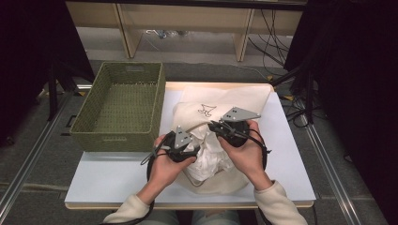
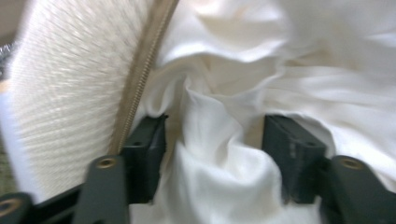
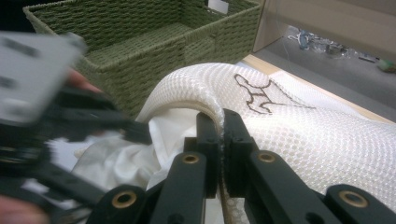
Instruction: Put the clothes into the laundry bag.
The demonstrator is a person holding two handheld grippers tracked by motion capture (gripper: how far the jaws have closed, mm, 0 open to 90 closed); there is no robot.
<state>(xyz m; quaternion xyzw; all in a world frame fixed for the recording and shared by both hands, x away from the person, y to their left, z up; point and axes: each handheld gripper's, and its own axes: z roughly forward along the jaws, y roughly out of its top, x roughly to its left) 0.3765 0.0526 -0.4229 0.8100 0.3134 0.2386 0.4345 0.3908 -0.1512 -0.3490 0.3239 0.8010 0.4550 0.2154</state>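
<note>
In the high view, a cream mesh laundry bag [image 1: 220, 108] lies across the middle of the white tabletop [image 1: 108, 180], with a green woven basket [image 1: 123, 105] standing at the upper left beside it. The left gripper [image 1: 187, 149] and the right gripper [image 1: 217, 127] meet at the bag's open mouth in the lower centre of the frame, where a white garment [image 1: 206, 161] bulges out. The likely trouble here is that the garment spills back onto the tabletop if the mouth sags.

In the left gripper view, the left gripper [image 2: 212, 154] stands about half open, its jaws on either side of a ridge of the white garment [image 2: 210, 186] without pressing on it. The zipper [image 2: 140, 79] of the bag runs up the left half of the frame, just beside the left jaw. If the jaws close carelessly, they could catch the zipper tape together with the cloth, or pinch only a thin fold that slides free when pushed.

In the right gripper view, the right gripper [image 3: 220, 140] is clamped on the rim of the mesh laundry bag [image 3: 299, 130] at the centre of the frame, holding the mouth up. The grip sits on a narrow edge, so a hard push from the other gripper could pull the mesh out and let the opening collapse. The basket [image 3: 140, 42] fills the upper left.
</note>
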